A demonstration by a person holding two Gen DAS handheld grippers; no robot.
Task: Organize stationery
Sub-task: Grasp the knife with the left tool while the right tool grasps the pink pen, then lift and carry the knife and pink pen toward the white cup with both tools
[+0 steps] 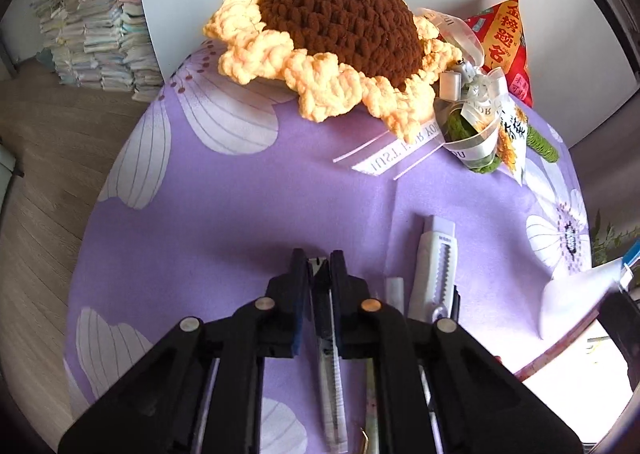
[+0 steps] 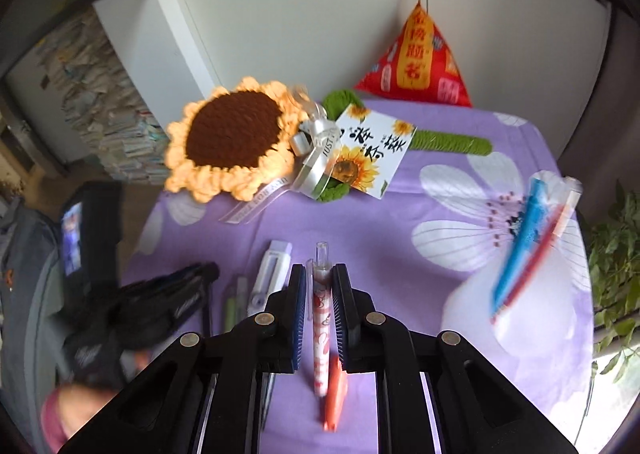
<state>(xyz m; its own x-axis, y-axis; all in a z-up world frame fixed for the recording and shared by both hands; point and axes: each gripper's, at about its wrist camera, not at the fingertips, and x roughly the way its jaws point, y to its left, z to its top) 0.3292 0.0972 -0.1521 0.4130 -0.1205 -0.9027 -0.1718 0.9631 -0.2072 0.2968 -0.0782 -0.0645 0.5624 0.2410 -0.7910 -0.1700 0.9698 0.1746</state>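
My left gripper [image 1: 320,260] is shut on a slim grey and clear pen [image 1: 326,334] that runs back between its fingers, low over the purple flowered tablecloth [image 1: 224,238]. Just right of it lie a white utility knife [image 1: 434,266] and a short white stick [image 1: 394,290]. My right gripper [image 2: 319,274] is shut on a white pen with a red pattern and a clear cap [image 2: 322,318], held above the cloth [image 2: 380,222]. An orange-red piece [image 2: 335,394] shows beneath that pen. The left gripper [image 2: 200,278] appears blurred at the left of the right wrist view, near the utility knife [image 2: 268,274] and green pens [image 2: 234,302].
A crocheted sunflower [image 1: 332,34] with ribbon and a card [image 2: 370,150] lies at the back of the table, beside a red pyramid pouch [image 2: 416,62]. A white holder [image 2: 500,318] at the right carries a blue pen [image 2: 528,238] and a red pen [image 2: 548,238]. Stacked books [image 1: 92,14] stand beyond the table's left edge.
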